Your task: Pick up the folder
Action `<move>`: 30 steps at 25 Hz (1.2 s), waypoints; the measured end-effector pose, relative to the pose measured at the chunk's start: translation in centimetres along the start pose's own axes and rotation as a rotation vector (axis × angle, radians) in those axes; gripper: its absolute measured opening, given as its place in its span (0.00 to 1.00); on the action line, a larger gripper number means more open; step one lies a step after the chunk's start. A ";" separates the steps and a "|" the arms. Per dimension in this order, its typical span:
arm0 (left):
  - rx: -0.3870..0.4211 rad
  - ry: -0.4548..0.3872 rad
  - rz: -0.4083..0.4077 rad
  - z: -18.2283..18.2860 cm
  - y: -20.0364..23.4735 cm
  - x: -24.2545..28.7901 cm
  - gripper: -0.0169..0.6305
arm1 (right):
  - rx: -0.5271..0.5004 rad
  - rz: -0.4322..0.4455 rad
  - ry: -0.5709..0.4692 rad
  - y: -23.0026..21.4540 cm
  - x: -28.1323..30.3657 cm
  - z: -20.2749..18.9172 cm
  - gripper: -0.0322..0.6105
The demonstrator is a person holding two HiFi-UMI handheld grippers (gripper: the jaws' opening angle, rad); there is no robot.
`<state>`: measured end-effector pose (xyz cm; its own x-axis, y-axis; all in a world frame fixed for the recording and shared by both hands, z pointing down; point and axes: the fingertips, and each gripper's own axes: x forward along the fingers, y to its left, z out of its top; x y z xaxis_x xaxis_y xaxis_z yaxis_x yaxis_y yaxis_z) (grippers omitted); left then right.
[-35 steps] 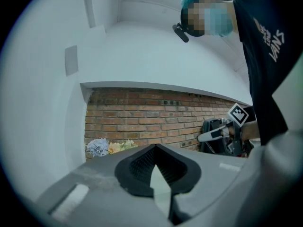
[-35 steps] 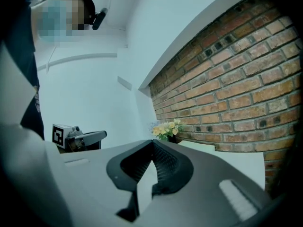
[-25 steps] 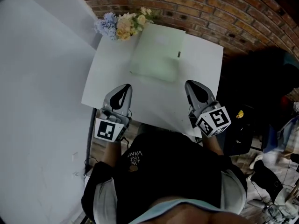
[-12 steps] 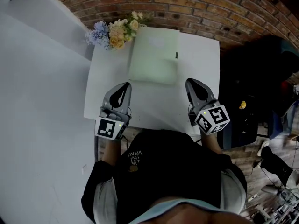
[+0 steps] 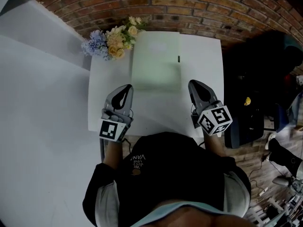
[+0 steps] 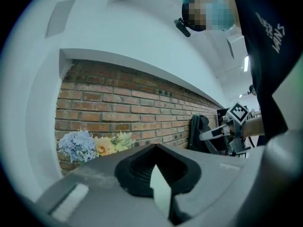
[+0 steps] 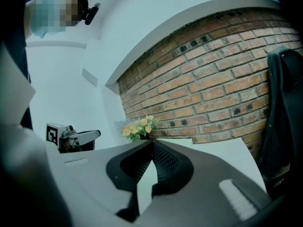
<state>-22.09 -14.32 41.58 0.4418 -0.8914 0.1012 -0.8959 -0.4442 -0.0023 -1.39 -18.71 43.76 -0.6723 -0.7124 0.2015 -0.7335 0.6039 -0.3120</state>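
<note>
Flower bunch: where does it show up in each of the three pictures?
Head view: flower bunch near the top, left of centre, by the white table's far left corner.
Left gripper view: flower bunch at lower left.
Right gripper view: flower bunch just left of centre.
Shared landmark: the brick wall directly behind it.

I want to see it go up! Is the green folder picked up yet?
Not yet. Done: nothing, the flat pale green folder lies on the white square table. In hand: the left gripper and right gripper hover over the table's near edge, both shut, empty. Left: reach the folder, grip it, lift.
</note>
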 end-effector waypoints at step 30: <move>-0.092 0.135 -0.085 -7.8 4.1 4.9 0.03 | 0.035 -0.136 0.093 -3.9 5.0 -6.3 0.05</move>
<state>-23.92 -19.84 49.79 0.5110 -0.8284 0.2295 -0.8591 -0.5014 0.1027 -2.58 -22.38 51.87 -0.5749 -0.7492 0.3289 -0.8153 0.4906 -0.3077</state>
